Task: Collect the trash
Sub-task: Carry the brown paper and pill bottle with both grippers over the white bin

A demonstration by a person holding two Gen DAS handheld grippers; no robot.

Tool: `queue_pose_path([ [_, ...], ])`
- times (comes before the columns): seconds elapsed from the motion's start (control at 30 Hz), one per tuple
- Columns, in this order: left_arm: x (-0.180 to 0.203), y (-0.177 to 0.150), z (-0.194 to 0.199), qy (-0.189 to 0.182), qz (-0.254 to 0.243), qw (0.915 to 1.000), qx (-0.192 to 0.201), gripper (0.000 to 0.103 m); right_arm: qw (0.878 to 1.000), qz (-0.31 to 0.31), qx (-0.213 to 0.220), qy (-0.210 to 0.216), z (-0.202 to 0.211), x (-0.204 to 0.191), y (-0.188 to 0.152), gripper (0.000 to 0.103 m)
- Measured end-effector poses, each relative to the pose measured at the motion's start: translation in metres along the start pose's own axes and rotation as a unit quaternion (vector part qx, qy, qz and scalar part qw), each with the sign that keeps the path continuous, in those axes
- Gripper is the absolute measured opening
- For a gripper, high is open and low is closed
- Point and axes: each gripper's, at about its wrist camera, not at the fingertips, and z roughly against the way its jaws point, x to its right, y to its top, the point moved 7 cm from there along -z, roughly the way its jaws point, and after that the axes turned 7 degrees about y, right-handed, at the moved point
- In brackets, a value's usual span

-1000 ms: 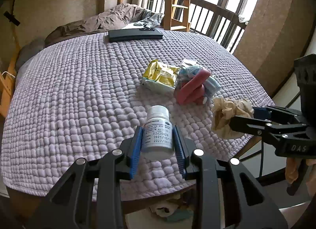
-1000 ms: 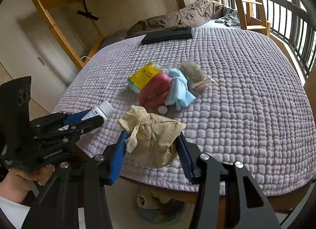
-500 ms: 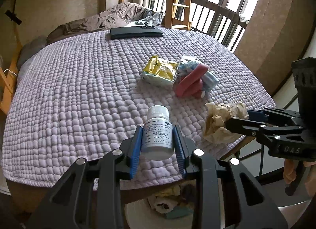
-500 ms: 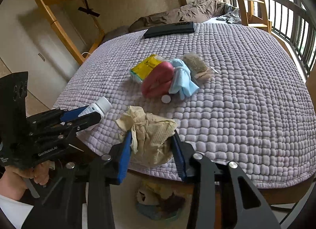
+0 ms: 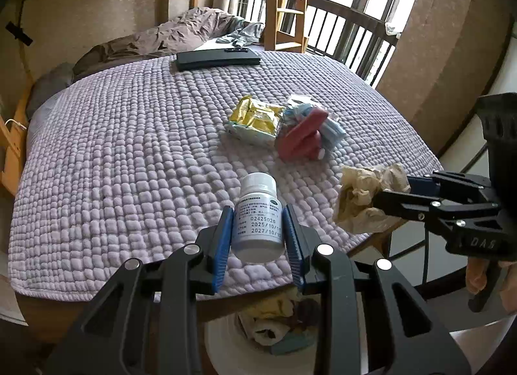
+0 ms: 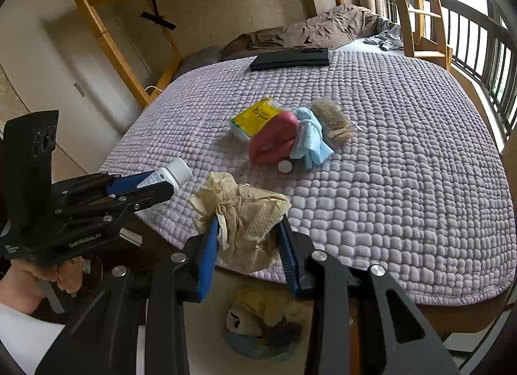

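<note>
My left gripper [image 5: 258, 232] is shut on a white pill bottle [image 5: 258, 187] with a printed label, held upright just above the near edge of the purple quilted cover [image 5: 129, 148]. My right gripper [image 6: 248, 226] has a crumpled beige paper towel [image 6: 242, 207] between its blue pads; its jaws are closing and both pads press into the paper. From the left wrist view this towel [image 5: 362, 200] hangs off the table's corner. Below both grippers stands a white trash bin [image 5: 219, 342] with rubbish inside.
In the middle of the cover lie a yellow packet [image 6: 258, 116], a red folded item [image 6: 274, 142], a light blue cloth [image 6: 310, 139], a clear bag of grains [image 6: 332, 116] and a small white cap [image 6: 285, 166]. A black flat case [image 6: 290, 58] lies at the far edge.
The right jaws have narrowed onto the paper towel. The left gripper has lifted a little and drawn back with the bottle, and more of the bin shows beneath.
</note>
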Motion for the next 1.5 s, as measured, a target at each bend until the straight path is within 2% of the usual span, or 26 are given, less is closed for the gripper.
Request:
queue_pose_path([
  [0.57, 0.008, -0.019, 0.012, -0.011, -0.015, 0.9997, -0.014, 0.034, 1.000, -0.012, -0.011, 0.019, 0.026, -0.002, -0.030, 0.035],
  [1.5, 0.026, -0.057, 0.020, -0.008, -0.057, 0.9974, -0.043, 0.034, 0.998, 0.000, -0.048, 0.027, 0.025, -0.019, -0.077, 0.035],
])
